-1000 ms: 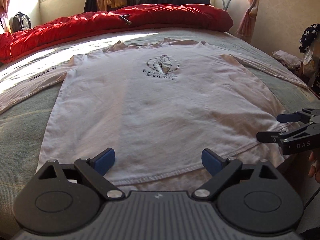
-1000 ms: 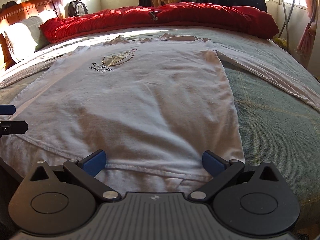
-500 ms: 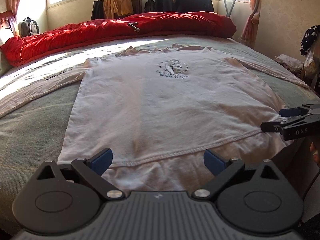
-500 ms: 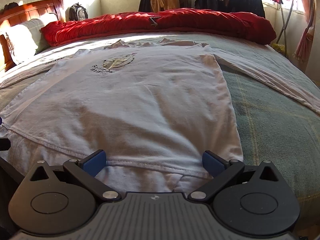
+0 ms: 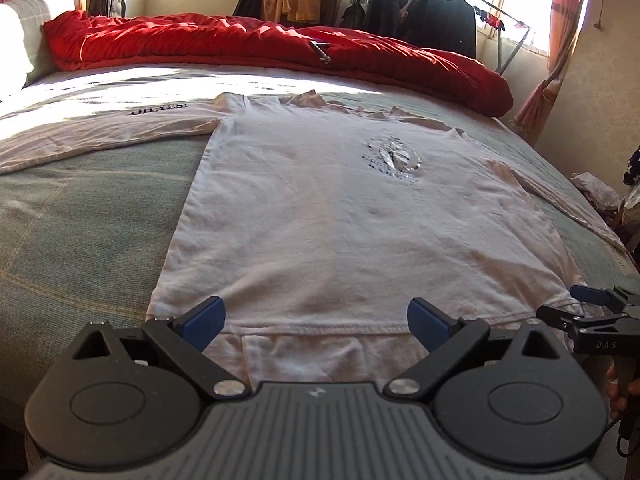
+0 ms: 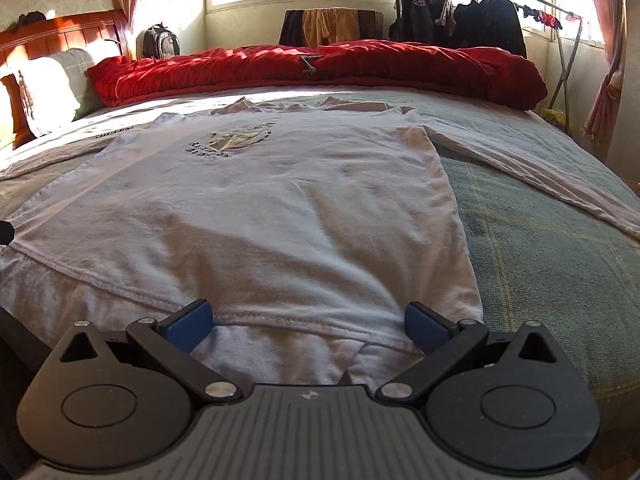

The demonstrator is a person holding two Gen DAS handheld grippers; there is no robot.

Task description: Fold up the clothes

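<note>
A white long-sleeved shirt [image 5: 352, 216] [image 6: 260, 208] lies flat and face up on the bed, hem toward me, sleeves spread to both sides, a dark round print on the chest. My left gripper [image 5: 316, 322] hangs open over the hem near the shirt's left bottom corner, nothing between its blue pads. My right gripper [image 6: 306, 324] is open over the hem near the right bottom corner, also holding nothing. In the left wrist view the right gripper [image 5: 576, 308] shows at the right edge, beside the shirt's corner.
A grey-green checked bedspread [image 5: 80, 216] [image 6: 540, 232] covers the bed. A red quilt [image 5: 260, 46] [image 6: 320, 68] lies bunched along the far side. A pillow and wooden headboard [image 6: 48, 52] stand at far left. A clothes rack [image 6: 480, 12] with dark garments stands by the window.
Both grippers have drawn back and tilted up, so more of the room shows. The left gripper has shifted left toward the shirt's left corner. Both remain open.
</note>
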